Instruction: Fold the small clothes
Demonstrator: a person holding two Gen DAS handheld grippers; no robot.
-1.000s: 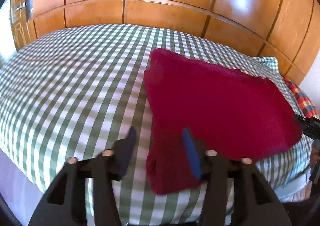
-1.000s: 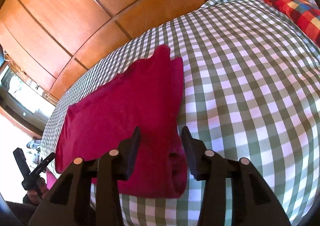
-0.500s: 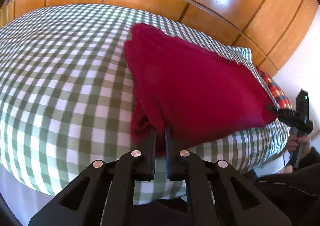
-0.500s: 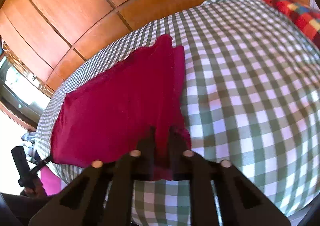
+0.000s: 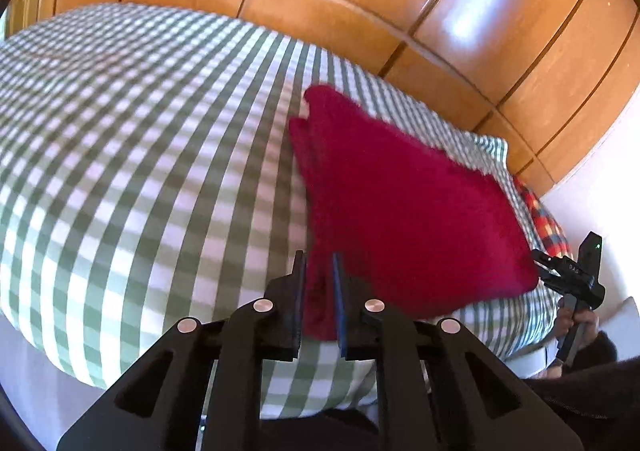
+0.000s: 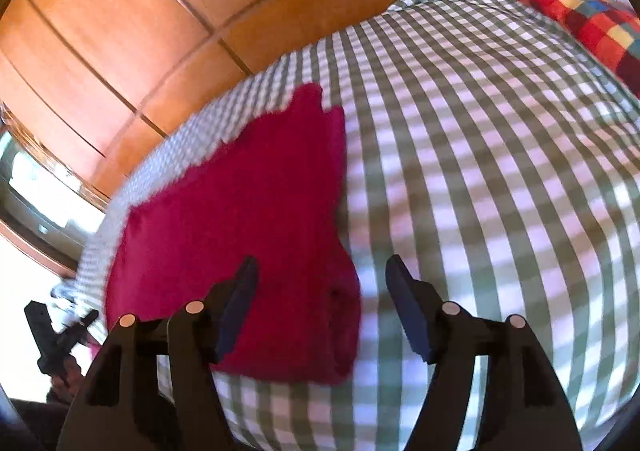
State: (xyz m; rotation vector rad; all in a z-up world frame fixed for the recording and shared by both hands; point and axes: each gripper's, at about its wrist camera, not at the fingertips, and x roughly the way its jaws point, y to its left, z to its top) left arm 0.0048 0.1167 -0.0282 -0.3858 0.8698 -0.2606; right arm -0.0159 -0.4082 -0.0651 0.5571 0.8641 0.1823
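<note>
A crimson cloth (image 5: 404, 211) lies folded on the green-and-white checked bed (image 5: 140, 171). My left gripper (image 5: 319, 283) is shut on the cloth's near left corner. In the right wrist view the same cloth (image 6: 248, 219) lies spread to the left, and my right gripper (image 6: 322, 283) is open, its jaws standing apart above the cloth's near right corner without holding it. The right gripper also shows at the far right of the left wrist view (image 5: 568, 275).
Wooden panelling (image 5: 400, 3) runs behind the bed. A red multicoloured checked pillow (image 6: 592, 19) lies at the bed's far right. The bed's near edge (image 6: 304, 423) drops away just below my grippers.
My right gripper, shut on the cloth's corner half a second ago, has opened and let it go. My left gripper closed on its corner within the last second and stays shut.
</note>
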